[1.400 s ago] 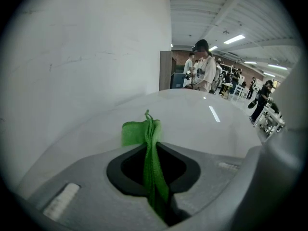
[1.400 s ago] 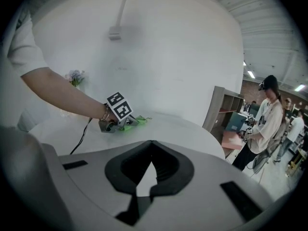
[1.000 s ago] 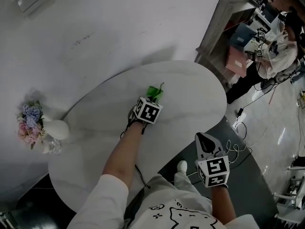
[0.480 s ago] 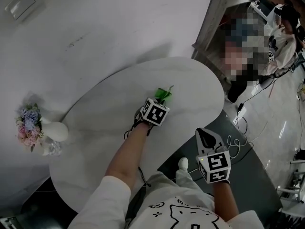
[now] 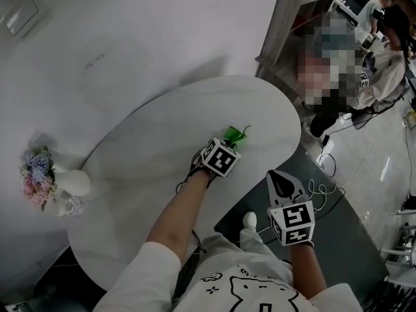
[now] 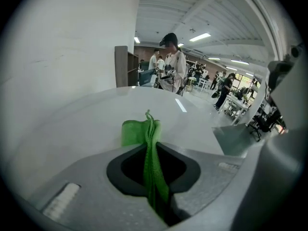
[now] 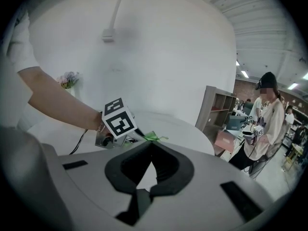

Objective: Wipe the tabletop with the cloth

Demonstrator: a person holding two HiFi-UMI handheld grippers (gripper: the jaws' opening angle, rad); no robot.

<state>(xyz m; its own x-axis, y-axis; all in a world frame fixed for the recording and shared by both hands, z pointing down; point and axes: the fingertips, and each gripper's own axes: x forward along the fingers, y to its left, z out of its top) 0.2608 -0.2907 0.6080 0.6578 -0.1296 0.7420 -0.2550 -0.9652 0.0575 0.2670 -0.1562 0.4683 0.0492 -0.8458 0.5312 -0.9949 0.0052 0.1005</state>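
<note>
Listing left tongs [image 6: 154, 186]: clamped on the green cloth [image 6: 137, 131], whose free end lies on the worktop [image 5: 149, 174], toward its far rim.
— Right tongs [image 7: 147, 189]: pressed together, empty, held off the worktop. Risk?
— Likely a narrow pinch. Drag could pull the cloth free, or a stroke could overrun the rim.

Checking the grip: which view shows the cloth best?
The left gripper view: the cloth fills the middle, pinched between the jaws. The head view shows only a green tip; the right gripper view, a small scrap.
</note>
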